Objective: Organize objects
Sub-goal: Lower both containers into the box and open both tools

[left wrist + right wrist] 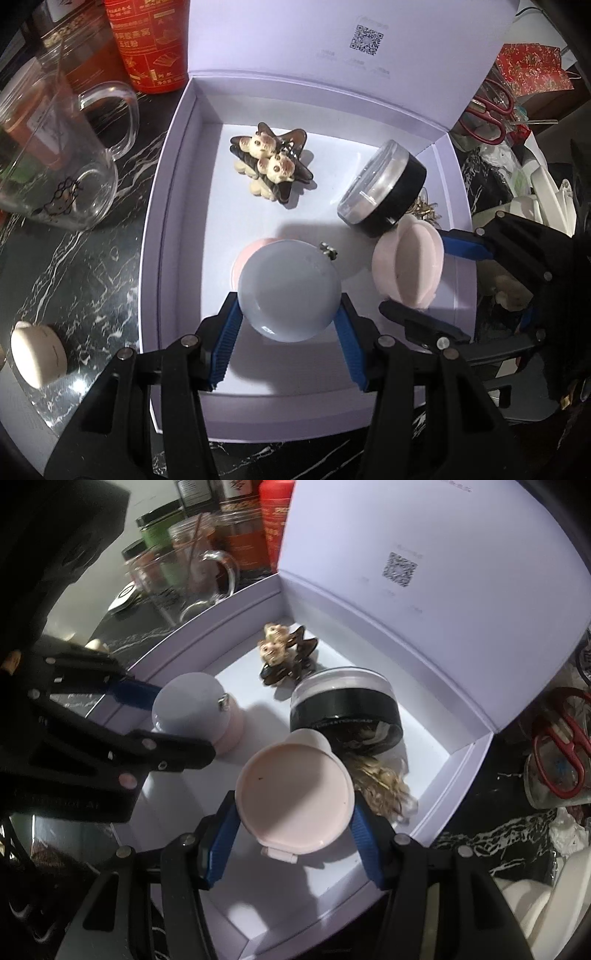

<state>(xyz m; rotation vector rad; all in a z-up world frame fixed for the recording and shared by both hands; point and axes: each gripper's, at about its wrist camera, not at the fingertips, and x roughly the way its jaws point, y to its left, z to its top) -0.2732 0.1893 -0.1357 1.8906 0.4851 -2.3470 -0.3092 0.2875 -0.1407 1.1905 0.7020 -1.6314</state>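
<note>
over an open white box [177,206], left gripper [290,319] clamps a blue compact [288,288]; right gripper [293,812] clamps a pink one [295,797] (hair clip [271,162] far inside).

An open box [173,206] sits on the counter [92,266] with its lid [332,44] standing up at the far side; inside it, a hair clip [271,162] lies toward the back, a round jar [384,188] leans tilted at the right over a heap of small trinkets [380,782]. Over the near part of the box, the left hand-held gripper [290,317] holds a round case [288,288] and, just to its right, the right hand-held gripper [293,816] holds a second round case [295,801]. Left of the box stand a glass mug [62,155] and, behind it, a tall canister [147,40], with a small round figure [37,354] nearer on the counter, while scissors [491,114] lie to the right of the box.
</note>
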